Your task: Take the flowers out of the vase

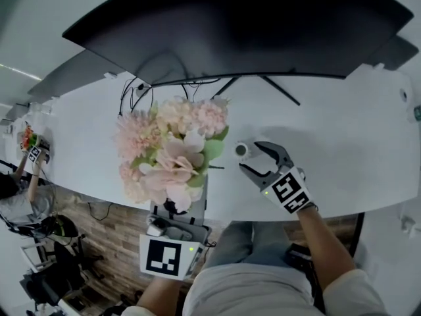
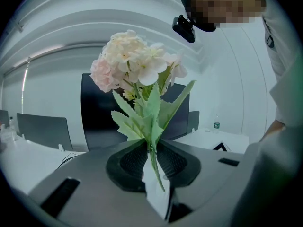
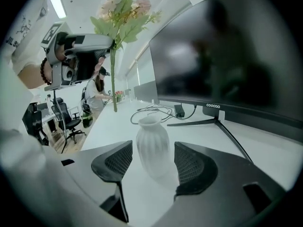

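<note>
**One bunch lifted clear, one vase left on the desk**

The left gripper (image 2: pixel 151 150) has its jaws pinched on the green stem of the flowers (image 2: pixel 137 65), a single pink and cream bunch held in the air to the left of the vase, its stem end hanging free. From the head view, the blossoms cover that gripper's jaws. The one white ribbed vase (image 3: pixel 152 145) stands upright on the white desk (image 1: pixel 342 150). The right gripper (image 1: pixel 255 158) has its jaws spread on either side of the vase, pads not pressing it. Behind stands one dark monitor (image 1: pixel 243 25) on a splayed stand, with black cables (image 3: pixel 151 111) looping beside it. A second person (image 1: pixel 13 183) sits at the desk's far left end, near some office chairs (image 3: pixel 66 117)
</note>
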The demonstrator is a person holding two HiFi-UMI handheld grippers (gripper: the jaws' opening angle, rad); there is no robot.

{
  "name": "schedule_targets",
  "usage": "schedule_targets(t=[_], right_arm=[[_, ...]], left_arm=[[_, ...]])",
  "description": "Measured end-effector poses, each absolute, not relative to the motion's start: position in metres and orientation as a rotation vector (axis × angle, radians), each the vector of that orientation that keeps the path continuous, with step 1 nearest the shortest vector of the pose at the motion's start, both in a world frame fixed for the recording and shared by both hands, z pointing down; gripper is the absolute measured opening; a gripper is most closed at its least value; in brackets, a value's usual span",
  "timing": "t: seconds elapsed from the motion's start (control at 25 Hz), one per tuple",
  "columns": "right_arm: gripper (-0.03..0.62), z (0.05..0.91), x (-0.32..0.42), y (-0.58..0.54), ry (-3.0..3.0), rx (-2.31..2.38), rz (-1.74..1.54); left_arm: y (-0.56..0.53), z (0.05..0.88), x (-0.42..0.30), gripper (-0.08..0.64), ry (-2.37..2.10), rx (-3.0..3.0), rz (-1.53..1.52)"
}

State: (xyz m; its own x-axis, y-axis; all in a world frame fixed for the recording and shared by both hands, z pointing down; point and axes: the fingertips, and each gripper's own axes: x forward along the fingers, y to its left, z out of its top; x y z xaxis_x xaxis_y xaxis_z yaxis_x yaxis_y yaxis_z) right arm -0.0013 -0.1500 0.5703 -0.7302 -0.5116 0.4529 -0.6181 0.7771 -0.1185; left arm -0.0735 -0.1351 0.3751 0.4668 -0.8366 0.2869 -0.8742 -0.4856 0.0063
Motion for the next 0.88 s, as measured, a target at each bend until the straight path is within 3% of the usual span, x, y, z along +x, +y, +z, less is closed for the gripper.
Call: schedule_targets(t=[0.24,0.56,0.88], right_arm=[[0.275,0.531,0.017,-0.151,-2.605,0.882,0.350],[0.088,0.474,0.037,-0.151,-2.657,0.956,0.268],[0.046,0.434,0.047,-0.154,-2.691,1.003,0.304]], left_arm=[[-0.134,0.376,-0.074,0.063,-1.501,2.547,0.376],[-0.132,0.374,-0.071,0.063,-1.499,2.534,0.347],[-0.133,0.377,-0.071,0.063,-1.500,2.529,0.339]])
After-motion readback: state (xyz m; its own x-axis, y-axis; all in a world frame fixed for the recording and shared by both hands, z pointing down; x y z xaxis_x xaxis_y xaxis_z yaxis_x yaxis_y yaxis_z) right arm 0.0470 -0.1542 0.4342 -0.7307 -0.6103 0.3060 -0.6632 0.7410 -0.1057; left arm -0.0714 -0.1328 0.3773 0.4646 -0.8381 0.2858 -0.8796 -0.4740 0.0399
